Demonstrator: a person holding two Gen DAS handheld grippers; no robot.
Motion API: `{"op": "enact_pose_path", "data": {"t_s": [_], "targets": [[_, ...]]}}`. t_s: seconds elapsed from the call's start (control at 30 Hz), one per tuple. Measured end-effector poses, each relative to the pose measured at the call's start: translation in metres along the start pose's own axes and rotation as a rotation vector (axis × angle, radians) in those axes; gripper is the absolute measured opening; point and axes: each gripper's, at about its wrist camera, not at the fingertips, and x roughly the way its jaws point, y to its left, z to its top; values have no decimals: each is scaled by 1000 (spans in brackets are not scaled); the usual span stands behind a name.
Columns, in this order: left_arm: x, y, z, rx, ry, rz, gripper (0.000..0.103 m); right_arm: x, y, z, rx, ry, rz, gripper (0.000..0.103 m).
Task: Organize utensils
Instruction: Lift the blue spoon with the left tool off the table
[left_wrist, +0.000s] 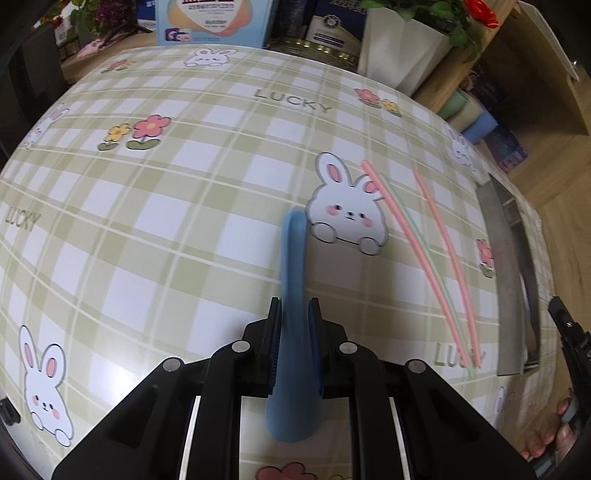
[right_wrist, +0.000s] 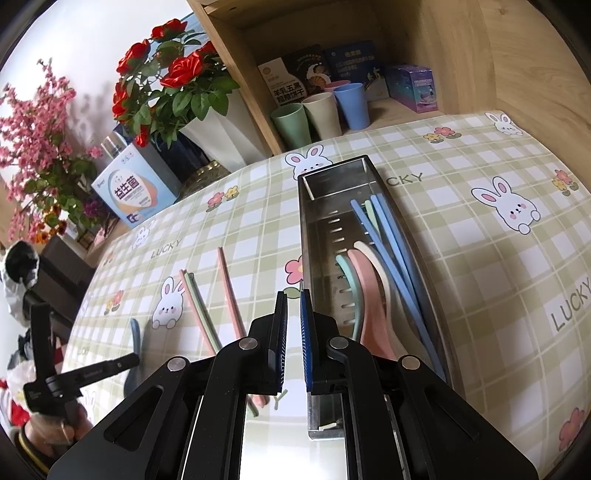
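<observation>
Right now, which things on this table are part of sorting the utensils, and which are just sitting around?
Part of the job:
- blue spoon, clamped in the left gripper
- pink and green chopsticks loose on the tablecloth
- metal utensil tray, holding blue chopsticks and spoons
- right gripper, holding nothing

Just lying about:
- rose pot
- cups on the shelf
- supplement box

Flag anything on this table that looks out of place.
Three chopsticks, two pink and one green, lie loose on the tablecloth, outside the metal tray holding the other utensils. The blue spoon is also outside it, clamped in the left gripper.
</observation>
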Motion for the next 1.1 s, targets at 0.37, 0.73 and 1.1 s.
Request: {"op": "enact_pose_path", "data": {"t_s": [0.37, 0.73, 1.1], "targets": [[-6, -12, -2, 39, -9, -23, 14, -3, 2, -1, -4, -1, 7, 8], [1, -2, -6, 69, 14, -9, 14, 3, 38, -11, -100, 45, 68, 8], [1, -22, -17, 118, 52, -90, 0, 12, 68, -29, -182, 107, 104, 8]]}}
